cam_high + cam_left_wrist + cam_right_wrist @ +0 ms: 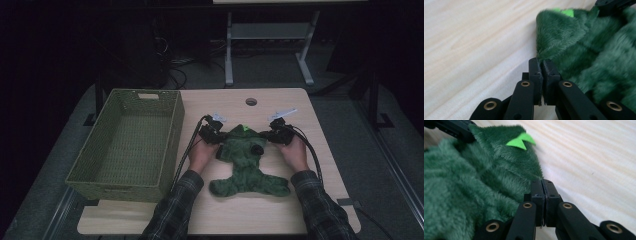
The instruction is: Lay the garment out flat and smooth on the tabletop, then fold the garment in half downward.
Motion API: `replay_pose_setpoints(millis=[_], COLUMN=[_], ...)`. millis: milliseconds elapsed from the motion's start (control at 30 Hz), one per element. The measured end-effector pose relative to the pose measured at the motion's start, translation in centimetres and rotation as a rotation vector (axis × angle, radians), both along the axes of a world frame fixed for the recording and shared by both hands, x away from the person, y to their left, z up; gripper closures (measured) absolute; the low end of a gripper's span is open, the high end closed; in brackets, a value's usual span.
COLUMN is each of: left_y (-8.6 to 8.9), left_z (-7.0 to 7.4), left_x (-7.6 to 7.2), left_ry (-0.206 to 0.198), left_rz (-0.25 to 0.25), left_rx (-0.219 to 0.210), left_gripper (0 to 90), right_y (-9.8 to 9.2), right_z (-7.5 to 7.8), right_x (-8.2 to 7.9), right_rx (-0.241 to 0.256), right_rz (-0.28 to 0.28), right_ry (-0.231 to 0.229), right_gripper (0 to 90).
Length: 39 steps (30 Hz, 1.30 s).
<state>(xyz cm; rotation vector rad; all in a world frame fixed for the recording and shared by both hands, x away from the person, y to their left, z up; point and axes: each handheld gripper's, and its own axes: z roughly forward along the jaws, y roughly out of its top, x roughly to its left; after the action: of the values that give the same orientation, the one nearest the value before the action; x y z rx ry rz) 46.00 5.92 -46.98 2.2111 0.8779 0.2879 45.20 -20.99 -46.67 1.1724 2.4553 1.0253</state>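
A dark green plush garment (247, 160) lies flat in the middle of the wooden table (225, 215), with a bright green tag (246, 129) at its far end. My left gripper (220, 136) is at the garment's far left corner and my right gripper (267, 135) at its far right corner. In the left gripper view the jaws (541, 61) are pressed together at the edge of the fuzzy fabric (586, 50). In the right gripper view the jaws (543, 182) are likewise closed on the fabric's edge (474, 182), just below the tag (520, 141).
An empty green woven basket (130, 145) stands along the table's left side, close to my left forearm. A round cable hole (251, 102) sits near the far edge. A table frame (270, 35) and dark floor lie beyond.
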Motion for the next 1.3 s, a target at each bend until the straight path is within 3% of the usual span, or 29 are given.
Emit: replay_pose_setpoints(millis=[100,133,167,200,300,567,633,933,1300], left_y=[0.0,0.4,0.4,0.6,1.1,1.9,2.1,3.1,4.4], left_z=[0.1,0.5,0.5,0.9,2.0,4.0,4.1,4.6,4.0], left_x=[0.1,0.1,0.1,0.1,-0.2,-1.9,-2.6,-6.1,-11.6], left_ry=[-0.001,0.009,0.009,0.008,0.004,0.012,0.017,0.009,0.016], left_rz=[0.013,0.027,0.027,0.024,0.023,-0.004,-0.007,-0.038,-0.087], left_rx=[-0.009,-0.044,-0.044,-0.052,-0.082,-0.132,-0.146,-0.125,-0.133], left_gripper=[79.1,75.6,70.5,70.5,65.8,50.1,46.7,35.6,25.7], right_y=[-0.3,-0.4,-0.4,-0.7,-1.2,-1.8,-1.9,-2.0,-0.5], right_z=[-0.4,-0.4,-0.4,0.1,1.2,3.8,4.1,5.7,6.5], right_x=[-0.1,-0.1,-0.1,-0.2,-0.4,-2.0,-2.4,-5.0,-8.7], right_rx=[0.024,0.028,0.028,0.063,0.102,0.140,0.136,0.149,0.174], right_rz=[-0.016,-0.025,-0.025,-0.035,-0.038,-0.027,-0.027,-0.023,0.050], right_ry=[0.013,0.014,0.014,0.019,0.017,0.005,0.003,-0.036,-0.063], right_gripper=[84.5,78.9,78.9,71.5,66.0,54.3,54.1,49.1,48.8])
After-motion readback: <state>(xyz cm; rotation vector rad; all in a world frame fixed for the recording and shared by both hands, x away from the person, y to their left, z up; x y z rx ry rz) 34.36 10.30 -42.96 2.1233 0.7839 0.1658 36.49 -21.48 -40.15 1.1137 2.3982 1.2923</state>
